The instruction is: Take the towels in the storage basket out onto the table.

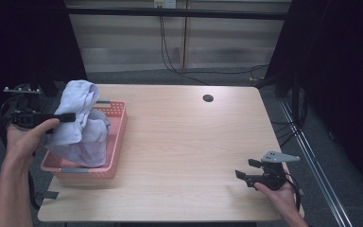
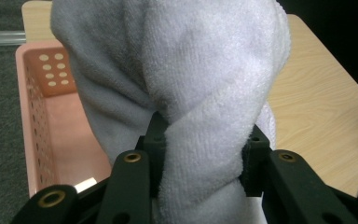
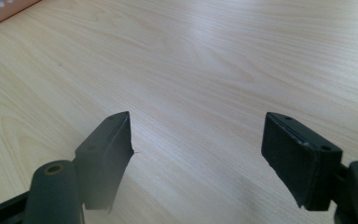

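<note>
Table (image 1: 184,142): light wood top, takes most of the high view, small dark round hole (image 1: 208,98) near its far edge. Bare wood grain under my right gripper in the right gripper view.

Basket (image 1: 116,142): pink plastic, perforated walls, sits at the table's left edge, long side running away from me. In the left gripper view its inner wall with round holes (image 2: 53,70) and flat floor are visible, left of the towel.

Towel (image 1: 80,123): pale lavender terry cloth, bunched. Upper part lifted above the basket rim, standing up as a tall fold; lower part hangs down into the basket, bottom bulk inside it near the front wall. In the left gripper view the towel (image 2: 186,70) fills the upper middle, a twisted bunch running down between my jaws.

Left gripper (image 1: 68,117): in my left hand (image 1: 26,135), at the table's left side, held about level, pointing right into the towel. Jaws clamped on the towel, pads pressing either side of the bunched fold, partly apart because of cloth thickness. Cloth bulges over both pads (image 2: 254,154).

Right gripper (image 1: 248,169): in my right hand (image 1: 279,194), near the front right corner of the table, low over the wood, pointing left. Grey three-cornered plate (image 1: 279,157) on top. Jaws wide apart, nothing between them, plain tabletop in the gap. Well apart from basket and towel; a pink basket corner (image 3: 0,9) shows at top left of the right gripper view.
</note>
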